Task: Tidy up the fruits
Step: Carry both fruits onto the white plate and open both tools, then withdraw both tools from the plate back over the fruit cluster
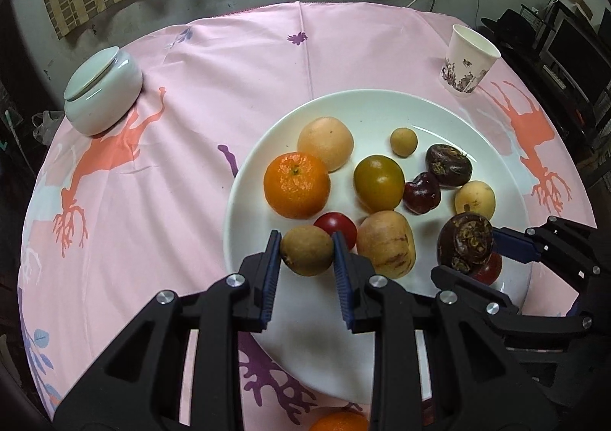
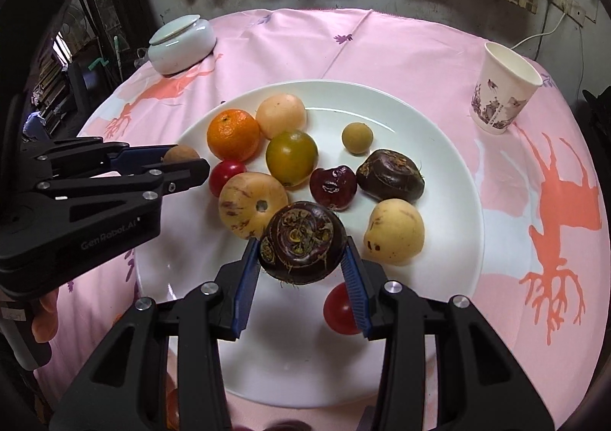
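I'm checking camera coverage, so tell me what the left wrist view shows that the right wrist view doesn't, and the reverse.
Only the left wrist view: an orange fruit on the cloth at the bottom edge, near side of the plate, and the small brown fruit seen fully between the left gripper jaws.

Only the right wrist view: the red tomato unobstructed under the right gripper, and dark furniture at far left.

Both: the white plate of fruit, the dark bulb held by the right gripper, the lidded jar, and the paper cup.

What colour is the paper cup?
The paper cup is white with a dark purplish printed pattern near its base, clearest in the right wrist view.
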`<state>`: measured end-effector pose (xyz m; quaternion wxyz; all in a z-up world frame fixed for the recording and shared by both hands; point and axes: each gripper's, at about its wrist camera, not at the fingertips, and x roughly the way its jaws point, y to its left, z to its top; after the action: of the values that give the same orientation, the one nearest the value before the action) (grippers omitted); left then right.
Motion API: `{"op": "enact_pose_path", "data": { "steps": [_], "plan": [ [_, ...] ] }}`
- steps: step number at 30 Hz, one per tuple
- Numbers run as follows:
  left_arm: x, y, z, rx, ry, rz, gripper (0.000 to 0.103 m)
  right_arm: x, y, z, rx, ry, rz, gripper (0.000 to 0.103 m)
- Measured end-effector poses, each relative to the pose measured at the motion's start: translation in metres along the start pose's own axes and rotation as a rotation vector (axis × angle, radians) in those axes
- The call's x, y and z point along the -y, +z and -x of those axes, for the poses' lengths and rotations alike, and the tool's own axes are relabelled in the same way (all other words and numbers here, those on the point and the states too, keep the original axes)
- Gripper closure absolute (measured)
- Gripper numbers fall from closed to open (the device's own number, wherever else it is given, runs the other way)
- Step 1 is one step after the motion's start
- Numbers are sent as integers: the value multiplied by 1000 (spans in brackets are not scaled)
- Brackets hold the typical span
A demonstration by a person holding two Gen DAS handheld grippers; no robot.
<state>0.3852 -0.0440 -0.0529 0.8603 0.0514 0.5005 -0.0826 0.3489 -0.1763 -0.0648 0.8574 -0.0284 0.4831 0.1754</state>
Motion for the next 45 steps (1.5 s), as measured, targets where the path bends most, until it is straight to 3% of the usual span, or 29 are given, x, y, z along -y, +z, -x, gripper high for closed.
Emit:
{"op": "enact_pose_path", "data": {
  "steps": [2, 4, 5, 6, 9, 10, 15, 19, 24, 28, 34, 40, 43, 45],
  "plan": [
    [0, 2, -3, -6, 3, 3, 74, -1, 1, -3, -3, -18, 8, 59],
    [0, 3, -3, 0, 16, 9, 55, -3, 2, -4, 7, -48, 19, 55],
    [0, 3, 0, 16, 29, 10, 37, -4, 3, -3, 18, -79, 24, 44],
    [0, 3, 3, 35, 42, 10, 28, -4, 2, 0, 32, -97, 28, 30],
    [0, 2, 12, 59, 37, 1, 24, -8, 1, 11, 81, -203, 48, 6],
    [-1, 1, 16, 65, 37, 2, 23, -9, 0, 15, 99, -217, 55, 4],
    [-2, -11, 47, 102, 10, 9, 14, -14, -8, 52, 171, -210, 43, 4],
    [-2, -36, 94, 166, -10, 13, 4, -29, -27, 94, 233, -213, 63, 4],
    [-7, -96, 157, 260, -15, 17, 2, -49, -75, 147, 288, -190, 75, 1],
    [-15, -157, 180, 267, 10, 53, 2, -61, -131, 173, 301, -138, 45, 1],
    [-17, -246, 175, 267, 84, 96, 2, -73, -212, 159, 251, -99, -53, 1],
    [-21, -271, 165, 216, 53, 105, 2, -75, -210, 130, 164, -12, -61, 1],
    [-24, -274, 166, 226, 42, 118, 2, -77, -202, 120, 168, -35, -21, 14],
    [-26, -274, 167, 227, 37, 121, 2, -74, -197, 109, 139, -37, -20, 29]
  ]
}}
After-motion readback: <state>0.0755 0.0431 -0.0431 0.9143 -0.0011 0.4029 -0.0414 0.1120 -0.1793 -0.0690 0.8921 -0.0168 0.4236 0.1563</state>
